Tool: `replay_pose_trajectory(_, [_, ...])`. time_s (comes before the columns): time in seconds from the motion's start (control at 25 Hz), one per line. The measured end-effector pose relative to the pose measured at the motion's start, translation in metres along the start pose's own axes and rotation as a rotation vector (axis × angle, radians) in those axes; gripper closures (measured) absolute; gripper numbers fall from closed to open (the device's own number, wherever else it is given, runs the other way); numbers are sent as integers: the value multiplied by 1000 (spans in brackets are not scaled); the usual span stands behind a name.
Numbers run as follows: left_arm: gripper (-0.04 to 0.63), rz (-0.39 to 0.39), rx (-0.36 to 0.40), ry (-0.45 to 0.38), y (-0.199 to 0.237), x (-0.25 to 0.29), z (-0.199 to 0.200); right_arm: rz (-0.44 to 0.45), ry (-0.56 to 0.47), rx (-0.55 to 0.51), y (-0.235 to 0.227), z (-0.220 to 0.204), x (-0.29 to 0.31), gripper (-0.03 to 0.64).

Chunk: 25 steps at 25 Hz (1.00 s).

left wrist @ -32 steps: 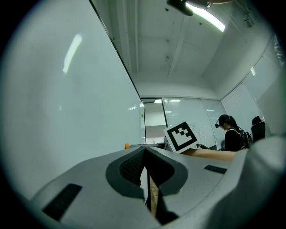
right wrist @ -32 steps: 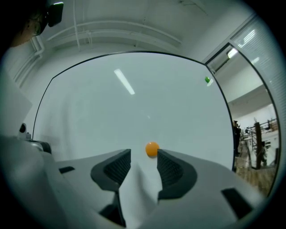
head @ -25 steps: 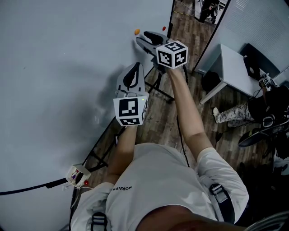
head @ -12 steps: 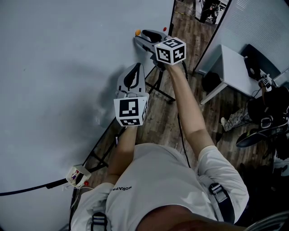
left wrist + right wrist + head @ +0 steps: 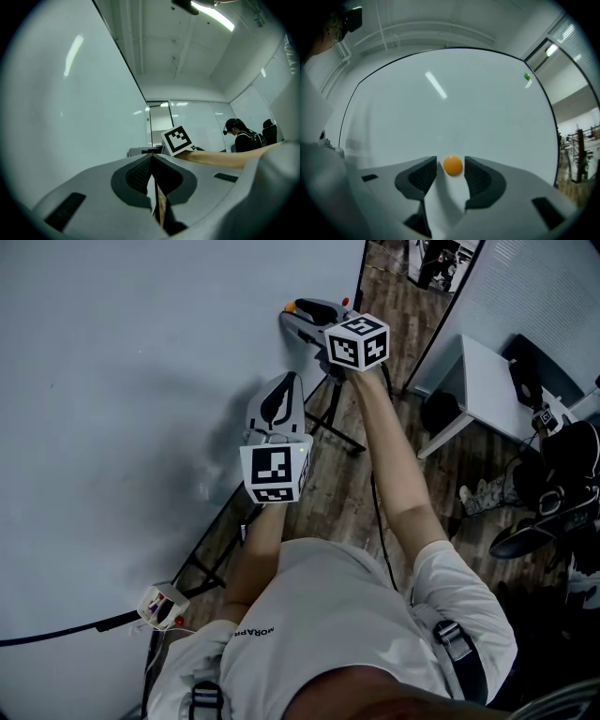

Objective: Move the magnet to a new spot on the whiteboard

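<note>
A pale whiteboard (image 5: 122,381) fills the left of the head view, above wood flooring. There the orange magnet (image 5: 285,307) is only a speck at the tips of the right gripper (image 5: 292,315). In the left gripper view, the left gripper (image 5: 151,159) is clenched on nothing, alongside the board. In the right gripper view, the jaws stand apart around the magnet (image 5: 453,165), which sits on the board with a thin gap on each side.
</note>
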<state>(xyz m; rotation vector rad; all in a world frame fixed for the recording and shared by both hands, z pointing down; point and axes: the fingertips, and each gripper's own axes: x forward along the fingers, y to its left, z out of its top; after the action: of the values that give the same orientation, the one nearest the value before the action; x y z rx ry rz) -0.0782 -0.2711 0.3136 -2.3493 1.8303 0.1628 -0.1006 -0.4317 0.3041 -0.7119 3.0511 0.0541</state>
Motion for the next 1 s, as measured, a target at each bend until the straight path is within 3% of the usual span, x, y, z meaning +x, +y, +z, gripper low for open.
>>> replay_pose_trajectory(0.24, [592, -2, 6, 5, -1, 0, -2, 7, 9, -14, 1, -1, 3, 434])
replay_pose_trajectory(0.4, [592, -15, 14, 8, -3, -1, -2, -3, -5, -19, 0, 2, 2, 479])
replay_pose_trajectory(1.0, [592, -17, 10, 8, -3, 2, -2, -30, 8, -67, -2, 1, 3, 485])
